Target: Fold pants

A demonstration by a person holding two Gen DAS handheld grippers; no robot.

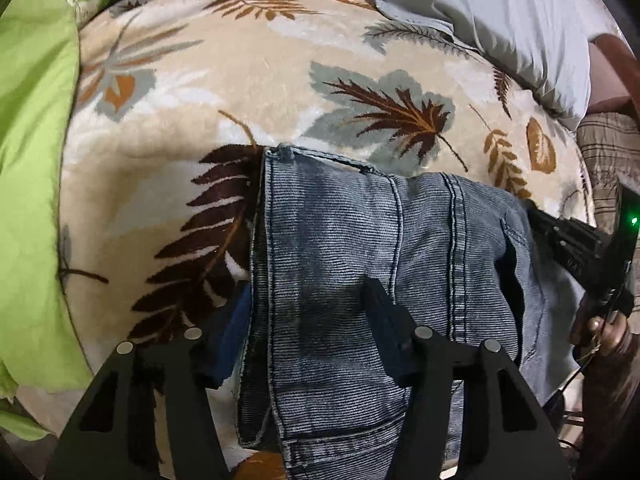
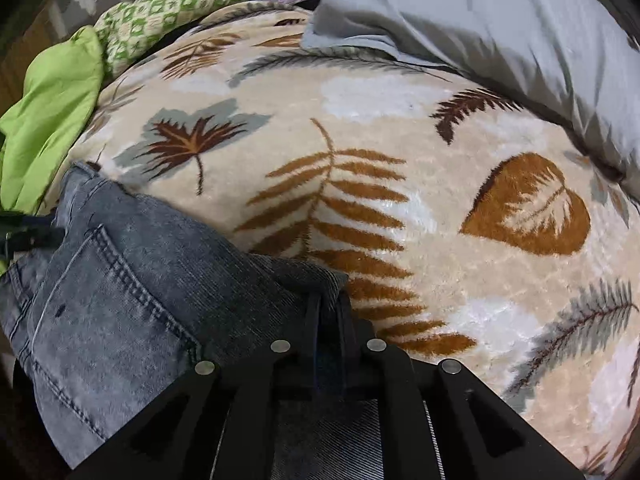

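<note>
Grey-blue jeans (image 1: 340, 232) lie folded on a beige leaf-patterned blanket (image 1: 200, 92). In the left wrist view my left gripper (image 1: 308, 304) points down at them. Its jaws stand apart: one finger is at the jeans' left edge and the other finger (image 1: 384, 320) rests on top of the denim, which lies flat between them. In the right wrist view the jeans (image 2: 120, 280) show a back pocket. My right gripper (image 2: 329, 306) is shut on their right edge, with a ridge of denim pinched between the fingers. The right gripper (image 1: 560, 236) and the hand (image 1: 600, 328) holding it also show in the left wrist view.
A bright green sheet (image 1: 32, 160) bunches along the left, with a green-patterned cloth (image 2: 180, 8) behind it. A grey pillow (image 2: 480, 32) lies at the far right of the blanket. Plaid fabric (image 1: 604, 148) and a wooden frame (image 1: 616, 56) border the right side.
</note>
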